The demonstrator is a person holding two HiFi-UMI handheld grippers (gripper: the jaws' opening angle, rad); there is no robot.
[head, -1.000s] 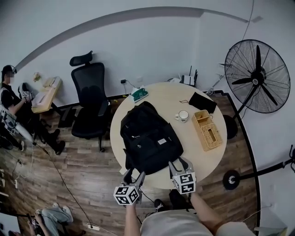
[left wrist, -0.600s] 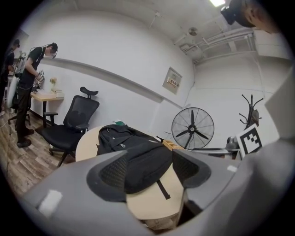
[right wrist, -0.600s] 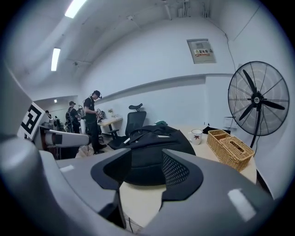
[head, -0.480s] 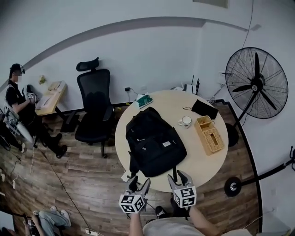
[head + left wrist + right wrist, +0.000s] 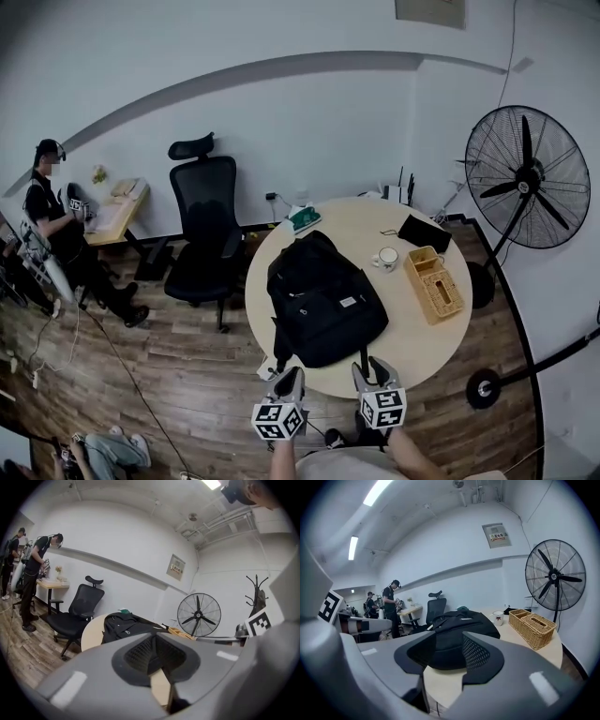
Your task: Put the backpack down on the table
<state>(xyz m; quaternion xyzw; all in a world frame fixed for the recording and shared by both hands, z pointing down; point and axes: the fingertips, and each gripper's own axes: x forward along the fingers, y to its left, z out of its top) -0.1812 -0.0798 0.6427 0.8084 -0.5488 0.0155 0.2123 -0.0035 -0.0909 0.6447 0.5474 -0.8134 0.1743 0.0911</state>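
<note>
Although its jaws have just been closing, the left gripper [image 5: 154, 637] now shows them drawn together with nothing seen between, just off the near edge of the table [image 5: 412, 328]. Beside it, the right gripper [image 5: 448, 633] has also just narrowed a little, but its jaws are apart and empty. Past both, the backpack [image 5: 323, 300] lies flat from the table's middle to its near edge, with a cup [image 5: 386, 258] and a basket [image 5: 432, 283] toward the right edge.

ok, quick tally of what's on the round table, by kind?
backpack: 1
mug: 1
wicker box: 1
flat black pouch: 1
green item: 1
Total: 5
Small gear at far edge: unclear, not counted.
</note>
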